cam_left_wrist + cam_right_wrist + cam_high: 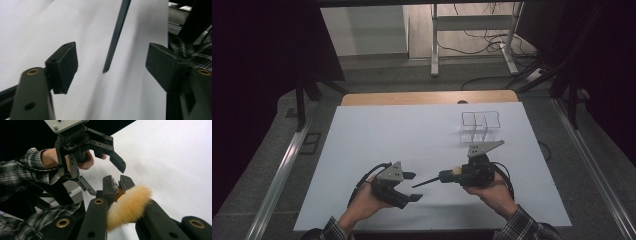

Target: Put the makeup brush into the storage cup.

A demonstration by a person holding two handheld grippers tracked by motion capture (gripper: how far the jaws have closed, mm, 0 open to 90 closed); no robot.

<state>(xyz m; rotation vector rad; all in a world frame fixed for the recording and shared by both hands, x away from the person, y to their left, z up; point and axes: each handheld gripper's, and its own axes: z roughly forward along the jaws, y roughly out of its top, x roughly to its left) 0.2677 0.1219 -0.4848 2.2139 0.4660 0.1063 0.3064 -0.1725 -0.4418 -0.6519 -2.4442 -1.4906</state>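
Brush [128, 206] clamped at its ferrule between the right gripper's [451, 176] fingers [110, 186], tan bristles fanned back toward the camera, dark handle [115, 37] jutting left above the white tabletop [422, 135]. Handle tip lay between the left gripper's [412, 186] fingers [63, 66], spread apart, touching neither. Clear box [480, 126] well beyond.

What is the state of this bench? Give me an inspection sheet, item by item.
Surface: white sheet on wooden table.
Job's things: brush, tan bristles, dark handle pointing at the left gripper; clear divided box far right, looks empty.
Clutter: nothing seen.
Grippers: right gripper shut on brush near the bristles; left gripper open, handle tip before its jaws, untouched.
Cables: gripper cable at each hand; floor cables behind.
Surroundings: white frame legs, dark sides.
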